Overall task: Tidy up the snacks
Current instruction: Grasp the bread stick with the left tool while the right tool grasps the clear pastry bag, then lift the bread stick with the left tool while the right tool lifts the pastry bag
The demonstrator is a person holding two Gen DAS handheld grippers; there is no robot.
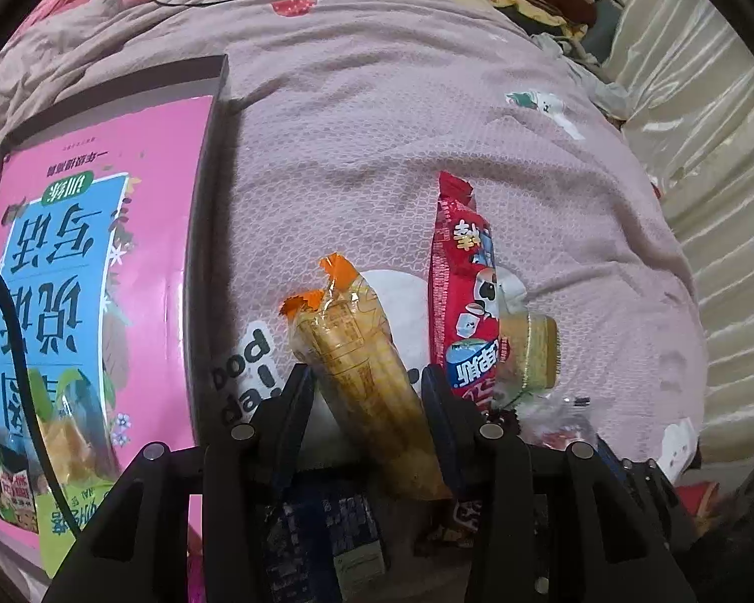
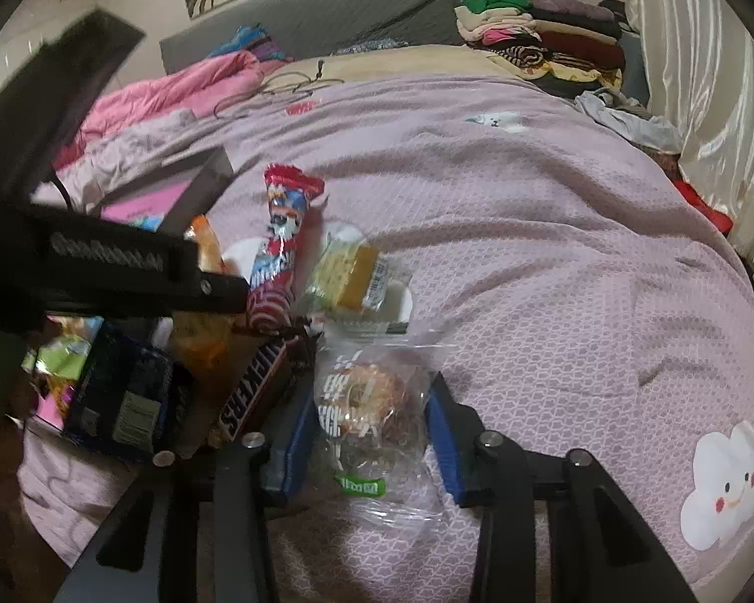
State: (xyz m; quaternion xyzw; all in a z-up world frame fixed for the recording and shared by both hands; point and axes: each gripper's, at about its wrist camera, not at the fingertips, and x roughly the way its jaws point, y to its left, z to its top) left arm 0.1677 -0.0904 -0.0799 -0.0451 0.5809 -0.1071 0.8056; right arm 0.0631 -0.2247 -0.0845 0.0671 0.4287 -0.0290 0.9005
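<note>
Several snacks lie in a pile on the pink bedspread (image 2: 528, 231). In the left wrist view my left gripper (image 1: 367, 382) is open, with a yellow wafer pack with orange ends (image 1: 362, 352) lying between its fingers. A red snack pack (image 1: 465, 291) and a small yellow cake pack (image 1: 533, 346) lie just right of it. In the right wrist view my right gripper (image 2: 372, 392) is open around a clear bag with a round pastry (image 2: 372, 402). A Snickers bar (image 2: 256, 392) and a dark blue pack (image 2: 125, 397) lie to its left.
A grey box with a pink printed bottom (image 1: 166, 231) stands at the left, holding some snacks (image 1: 70, 432). The left gripper's arm (image 2: 100, 271) crosses the right wrist view. Folded clothes (image 2: 543, 35) and a black cable (image 2: 286, 85) lie at the bed's far end. A white curtain (image 2: 703, 75) hangs at the right.
</note>
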